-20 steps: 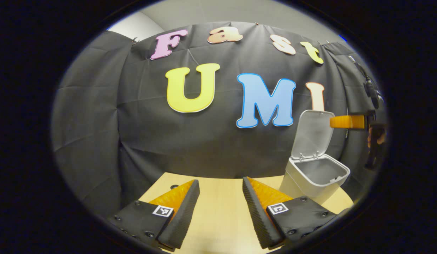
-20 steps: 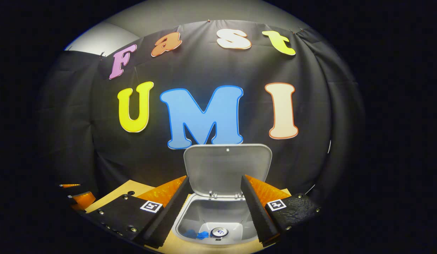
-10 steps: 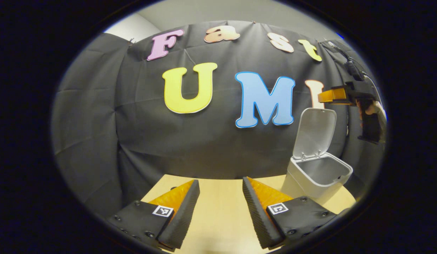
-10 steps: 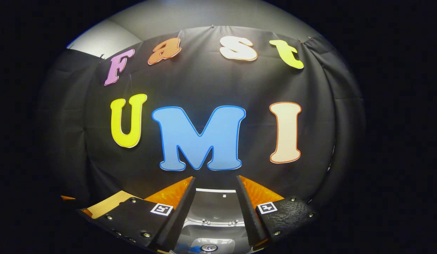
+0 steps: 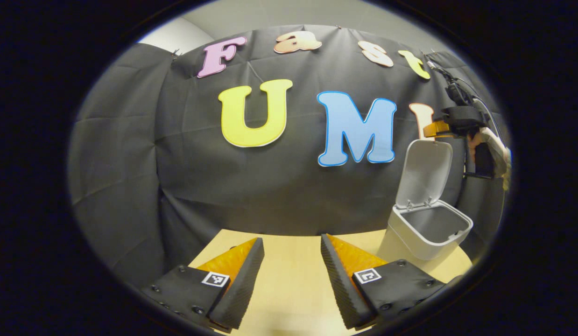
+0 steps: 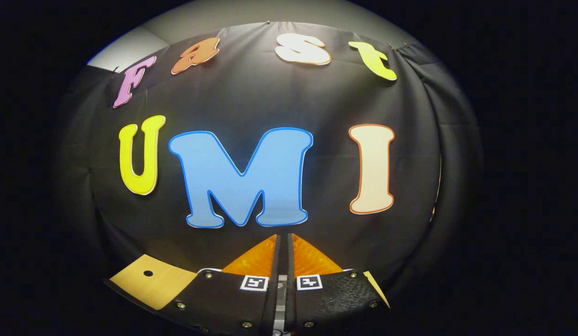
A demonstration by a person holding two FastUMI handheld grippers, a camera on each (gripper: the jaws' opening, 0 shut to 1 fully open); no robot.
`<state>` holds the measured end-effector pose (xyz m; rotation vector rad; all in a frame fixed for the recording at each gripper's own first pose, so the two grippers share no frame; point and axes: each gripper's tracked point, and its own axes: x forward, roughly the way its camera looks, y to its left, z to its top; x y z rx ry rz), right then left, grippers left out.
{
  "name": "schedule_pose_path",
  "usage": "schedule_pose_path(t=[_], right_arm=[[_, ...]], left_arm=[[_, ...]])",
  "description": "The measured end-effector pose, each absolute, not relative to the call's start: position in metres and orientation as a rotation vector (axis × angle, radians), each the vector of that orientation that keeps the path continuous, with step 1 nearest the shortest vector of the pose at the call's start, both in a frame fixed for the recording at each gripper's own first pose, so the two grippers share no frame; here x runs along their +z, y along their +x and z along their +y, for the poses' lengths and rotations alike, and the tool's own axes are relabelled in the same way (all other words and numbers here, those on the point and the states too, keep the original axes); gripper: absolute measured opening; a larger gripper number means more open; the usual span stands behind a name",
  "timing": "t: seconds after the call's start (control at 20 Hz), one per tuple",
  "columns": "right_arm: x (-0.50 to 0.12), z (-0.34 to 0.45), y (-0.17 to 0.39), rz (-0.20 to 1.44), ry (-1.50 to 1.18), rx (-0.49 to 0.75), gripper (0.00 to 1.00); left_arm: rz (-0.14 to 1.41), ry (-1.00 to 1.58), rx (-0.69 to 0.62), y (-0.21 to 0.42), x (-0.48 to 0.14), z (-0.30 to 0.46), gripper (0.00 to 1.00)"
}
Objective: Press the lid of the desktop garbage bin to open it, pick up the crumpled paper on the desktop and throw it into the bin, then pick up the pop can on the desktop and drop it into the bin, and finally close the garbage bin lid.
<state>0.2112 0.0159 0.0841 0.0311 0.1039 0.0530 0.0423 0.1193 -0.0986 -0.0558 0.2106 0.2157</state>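
**Left gripper view takes in the open bin; right gripper view looks over it at the wall**

Left gripper view has its own left tongs [image 5: 289, 280] at the bottom centre of the frame, fingers spread well apart with bare wooden counter [image 5: 293, 298] between them and nothing held. At the right of the frame stands the white garbage bin [image 5: 426, 231] on the counter, its lid [image 5: 424, 172] swung up and standing nearly upright behind the open mouth. From this angle the inside of the bin shows as a grey hollow; its contents cannot be made out. Just above the top edge of the lid, at the right edge of the frame, the right tongs [image 5: 431, 129] reach in sideways, gripped by a hand [image 5: 489, 149]; whether they touch the lid cannot be told.

Right gripper view has the right tongs [image 6: 283, 266] at the bottom centre, fingers drawn together with just a thin slit between them and nothing gripped. A sliver of pale grey shows in that slit at the very bottom. A corner of the counter [image 6: 151, 282] lies at the lower left, under the black wall cloth [image 6: 270, 93].
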Motion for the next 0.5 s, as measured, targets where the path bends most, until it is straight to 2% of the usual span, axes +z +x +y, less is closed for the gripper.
schedule_pose_path(t=[0.15,0.3,0.45,0.5], right_arm=[[0.077,0.012,0.217,0.129,0.041,0.056,0.08],[0.068,0.010,0.216,0.163,0.040,0.058,0.08],[0.063,0.007,0.209,0.187,0.019,0.048,0.10],[0.065,0.006,0.204,0.193,0.007,0.047,0.14]], left_arm=[[0.211,-0.059,0.219,0.044,-0.100,0.121,0.86],[0.216,-0.063,0.213,0.046,-0.102,0.117,0.78],[0.215,-0.067,0.205,0.047,-0.102,0.115,0.83],[0.214,-0.068,0.202,0.047,-0.102,0.114,0.84]])
